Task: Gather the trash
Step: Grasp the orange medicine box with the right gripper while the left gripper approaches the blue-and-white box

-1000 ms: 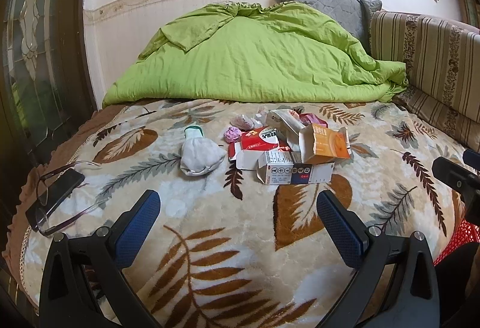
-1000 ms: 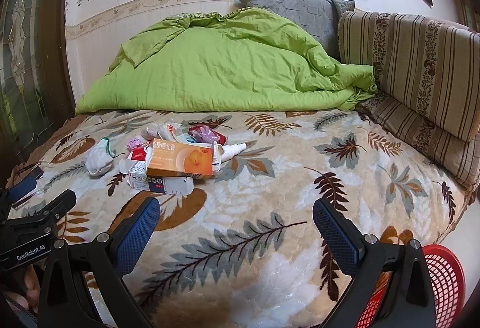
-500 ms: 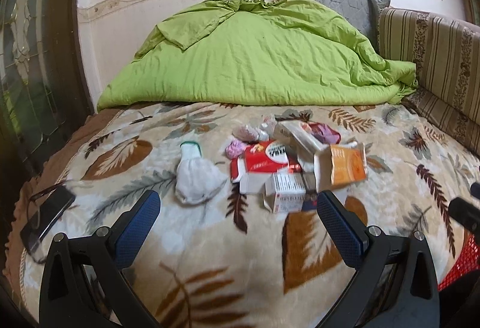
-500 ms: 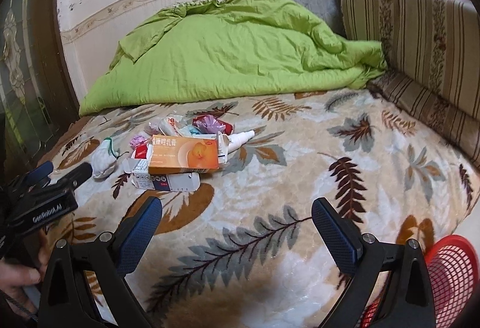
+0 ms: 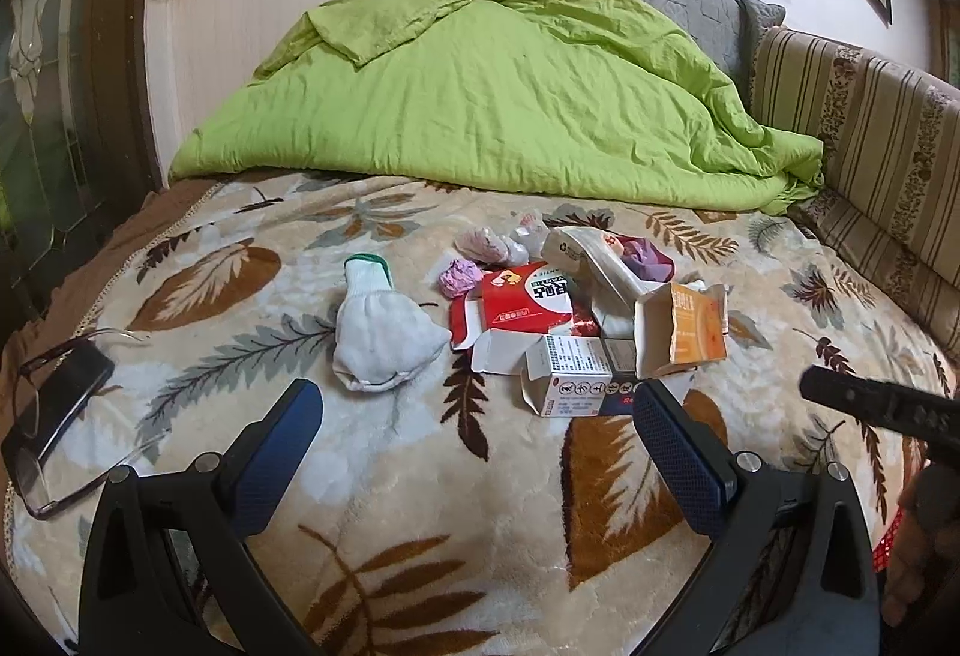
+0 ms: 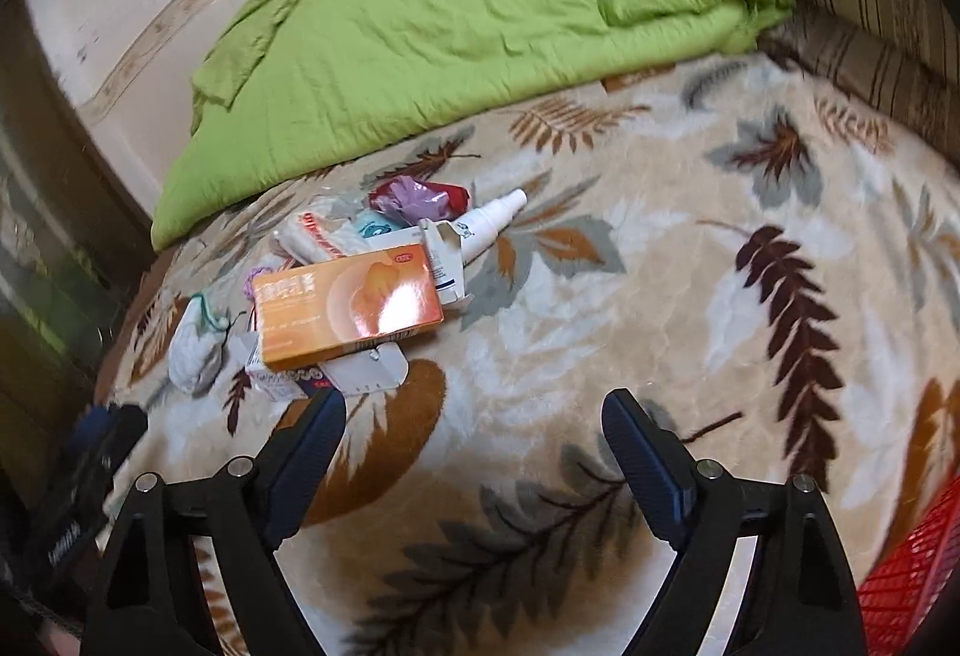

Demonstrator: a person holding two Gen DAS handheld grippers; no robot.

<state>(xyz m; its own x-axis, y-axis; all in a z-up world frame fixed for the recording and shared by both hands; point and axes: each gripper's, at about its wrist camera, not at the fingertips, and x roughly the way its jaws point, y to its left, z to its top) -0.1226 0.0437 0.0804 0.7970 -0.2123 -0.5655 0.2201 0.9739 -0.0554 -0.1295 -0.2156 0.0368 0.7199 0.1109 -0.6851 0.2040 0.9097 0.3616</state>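
Both grippers are over the bed [image 5: 420, 476], nothing in either one. My left gripper [image 5: 477, 419] has its jaws spread wide, hovering just short of the trash pile [image 5: 576, 308] on the leaf-print blanket. My right gripper [image 6: 474, 428] is also wide, empty, and tilted; its view is motion-blurred.

The pile sits mid-bed, in front of the green duvet [image 5: 510, 98]:
- orange box [image 6: 345, 305] lying on top of the other cartons, one end flap open in the left view
- white carton [image 5: 570, 374] under it, nearest my left jaws
- red and white pack [image 5: 528, 302] behind that
- white spray bottle [image 6: 489, 218] on the far right of the pile, lying flat
- purple and pink wrappers [image 5: 459, 275] at the back, crumpled
- white glove [image 5: 378, 332] with a green cuff just left of the pile, apart from the cartons

Off to the left edge: phone [image 5: 57, 398] with glasses [image 5: 36, 476] lying around it, well apart from the pile.

Red basket [image 6: 912, 590] shows at the bottom right of the right view, beside the bed. Striped cushion [image 5: 870, 134] runs along the right side.
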